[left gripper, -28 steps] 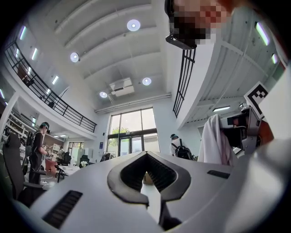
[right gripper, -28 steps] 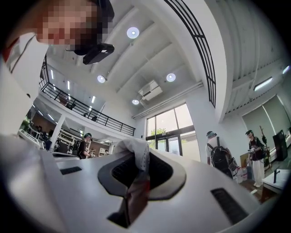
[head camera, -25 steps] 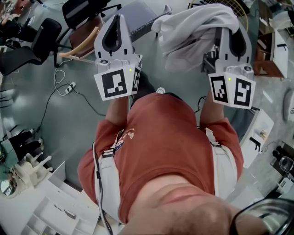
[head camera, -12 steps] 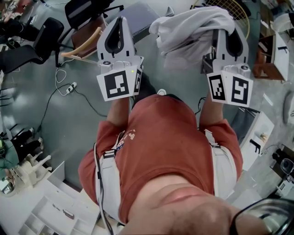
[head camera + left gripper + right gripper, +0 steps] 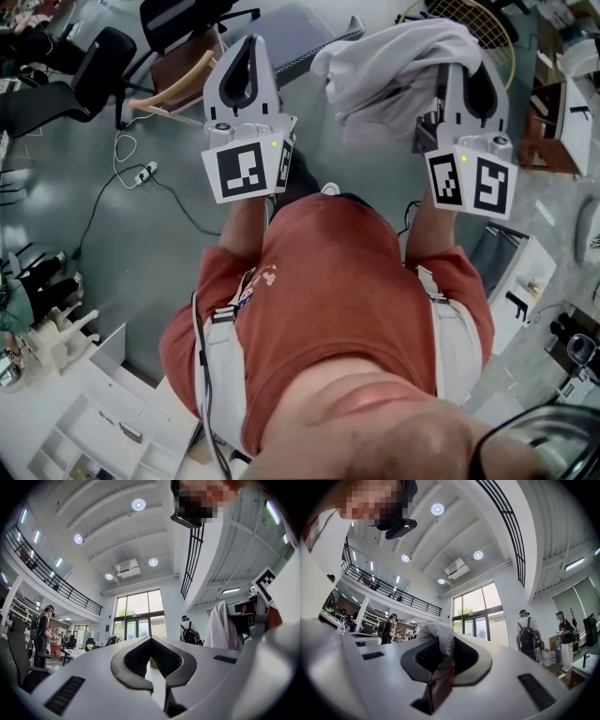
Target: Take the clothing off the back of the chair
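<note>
A white garment (image 5: 394, 66) hangs bunched from my right gripper (image 5: 466, 67), held up in front of the person's red shirt. In the right gripper view the right gripper (image 5: 443, 644) is shut on a fold of that white garment (image 5: 439, 637). My left gripper (image 5: 246, 42) is raised beside it, to the left, shut with nothing in it; the left gripper view shows the left gripper (image 5: 151, 639) with its tips together and the garment (image 5: 219, 629) hanging off to the right. A chair (image 5: 178, 75) with a brown seat and a curved wooden back stands on the floor beyond the left gripper.
Black office chairs (image 5: 89, 75) stand at the far left. A power strip (image 5: 142, 174) with cables lies on the grey floor. White trays (image 5: 89, 431) fill the lower left and wooden furniture (image 5: 546, 112) the right. A person with a backpack (image 5: 526, 637) stands in the hall.
</note>
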